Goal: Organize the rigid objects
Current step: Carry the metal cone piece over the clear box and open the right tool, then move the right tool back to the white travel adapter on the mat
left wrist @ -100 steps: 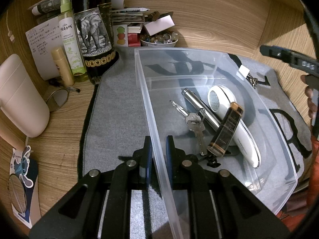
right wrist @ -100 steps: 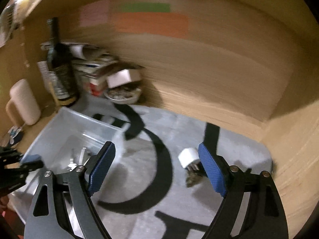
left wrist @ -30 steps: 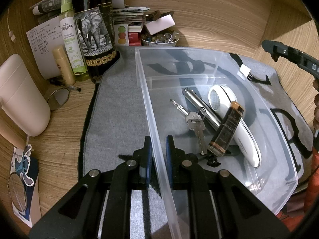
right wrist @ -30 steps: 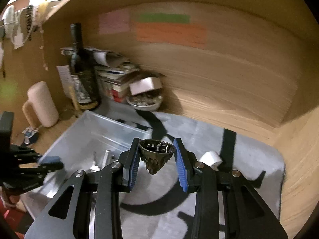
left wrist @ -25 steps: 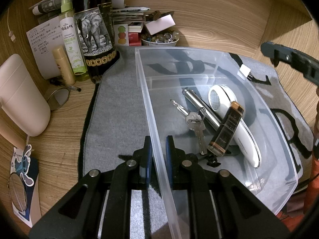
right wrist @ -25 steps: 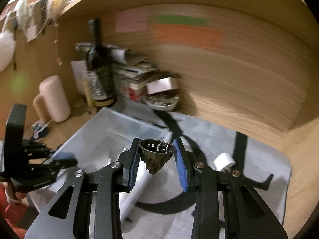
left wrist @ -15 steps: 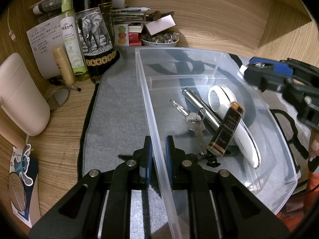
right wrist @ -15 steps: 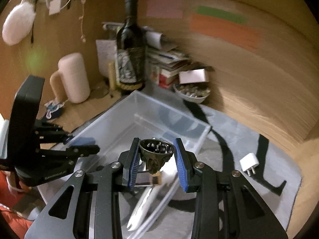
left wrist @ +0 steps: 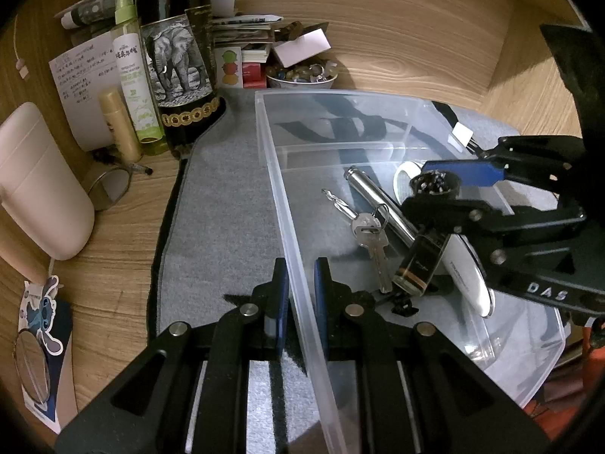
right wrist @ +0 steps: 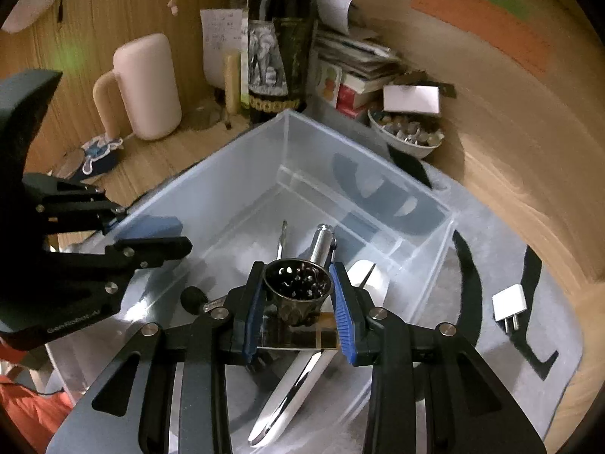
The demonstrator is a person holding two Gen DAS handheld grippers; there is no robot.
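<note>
Right wrist view: we hold a dark metal cup (right wrist: 297, 287) in our right gripper (right wrist: 297, 295) jaws above the clear plastic bin (right wrist: 264, 159), left gripper (left wrist: 300, 295) jaws clamping its wall.

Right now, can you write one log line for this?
left tool: shut on bin wall | right tool: holding dark metal cup over bin | white plug: on mat

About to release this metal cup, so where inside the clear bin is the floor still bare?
Bare floor in the bin lies along the far wall, beyond the silver tube, and toward the left gripper side past the keys. It is crowded directly under the right gripper and cup.
</note>
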